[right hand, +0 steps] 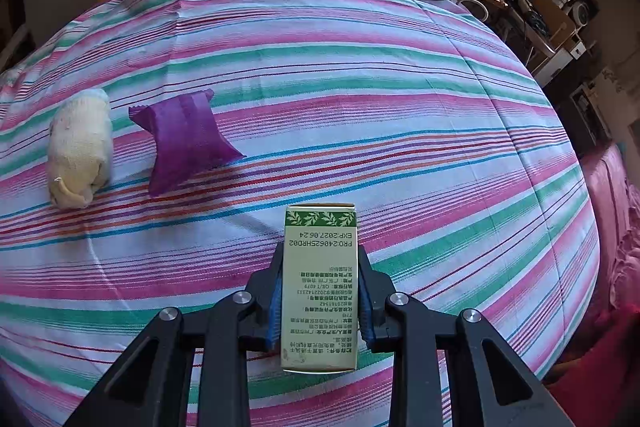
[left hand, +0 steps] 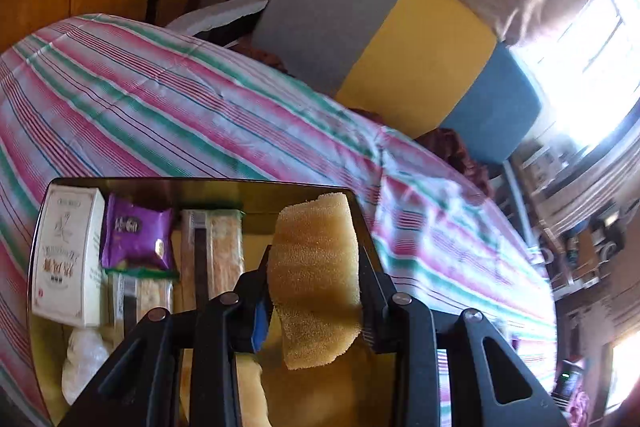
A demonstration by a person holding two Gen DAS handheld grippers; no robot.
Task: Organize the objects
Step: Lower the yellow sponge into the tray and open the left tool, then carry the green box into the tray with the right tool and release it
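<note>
On the striped bedcover [left hand: 168, 99] sits a shallow dark-rimmed tray [left hand: 200, 183] with a yellow floor, seen through the left wrist view. Contents, left to right: a white carton [left hand: 68, 255] lying flat with its long axis running front to back; a purple snack packet [left hand: 138, 237] beside it; a clear cracker pack [left hand: 142, 297] just below the purple one; a longer clear-wrapped biscuit pack [left hand: 212, 255], long axis also front to back; a whitish bundle [left hand: 82, 367] at the near left corner. Left gripper [left hand: 314, 311]: jaws nearly closed, pinching a yellow sponge [left hand: 316, 275] whose long axis points away from the camera, its far end over the tray's right rim. Right gripper [right hand: 320, 303]: jaws fully closed on a green-and-cream box [right hand: 320, 291], held above the bedcover, long axis along the fingers, leaf-printed end pointing away. Loose on the cover, well left of the box: a second purple packet [right hand: 186, 141] and a cream knitted roll [right hand: 80, 147], near each other, not touching.
</note>
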